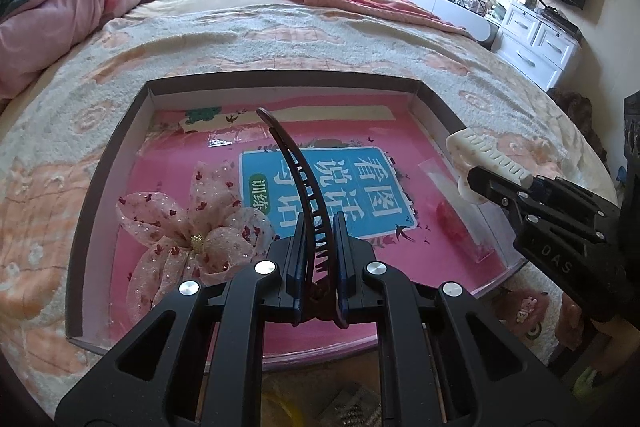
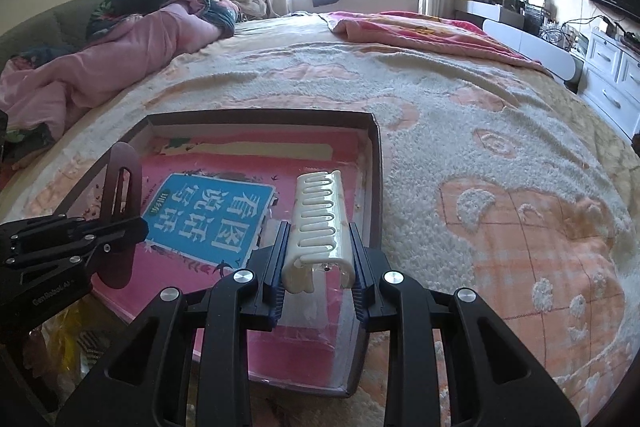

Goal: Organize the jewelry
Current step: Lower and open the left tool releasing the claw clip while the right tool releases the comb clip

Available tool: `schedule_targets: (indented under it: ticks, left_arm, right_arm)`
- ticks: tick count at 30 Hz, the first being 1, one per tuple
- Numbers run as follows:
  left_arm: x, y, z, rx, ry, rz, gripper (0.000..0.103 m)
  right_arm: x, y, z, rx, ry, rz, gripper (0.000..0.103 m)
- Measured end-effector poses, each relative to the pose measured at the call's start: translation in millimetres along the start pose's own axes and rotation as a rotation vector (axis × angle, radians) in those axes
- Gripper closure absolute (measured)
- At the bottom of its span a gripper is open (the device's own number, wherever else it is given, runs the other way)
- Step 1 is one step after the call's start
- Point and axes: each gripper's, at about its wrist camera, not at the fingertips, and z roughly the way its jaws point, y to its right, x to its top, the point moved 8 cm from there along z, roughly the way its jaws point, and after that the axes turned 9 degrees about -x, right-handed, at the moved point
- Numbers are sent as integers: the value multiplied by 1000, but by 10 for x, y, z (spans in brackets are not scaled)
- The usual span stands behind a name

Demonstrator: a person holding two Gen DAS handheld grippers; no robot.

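Brown clip (image 1: 298, 183) sits pinched in your left gripper (image 1: 318, 247); the white claw clip (image 2: 318, 223) is clamped in your right gripper (image 2: 318, 259), both above the shallow box (image 1: 280, 83). Placing is the step: lower each onto bare pink floor, probably clear of the gauzy bow (image 1: 192, 231), minding the raised walls.

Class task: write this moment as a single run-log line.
left gripper: shut on brown clip | right gripper: shut on white clip | both above box | bow inside
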Motion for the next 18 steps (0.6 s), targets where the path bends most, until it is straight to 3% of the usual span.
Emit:
schedule_targets:
  ticks: [12,18]
  left_arm:
    - [-6,8,-12,3,5,4,96]
    - [3,35,-76,4,23,12,96]
  right_arm:
    - [-85,53,-46,-1,-4,15,76]
    - [-94,47,-162,26,23,22,66]
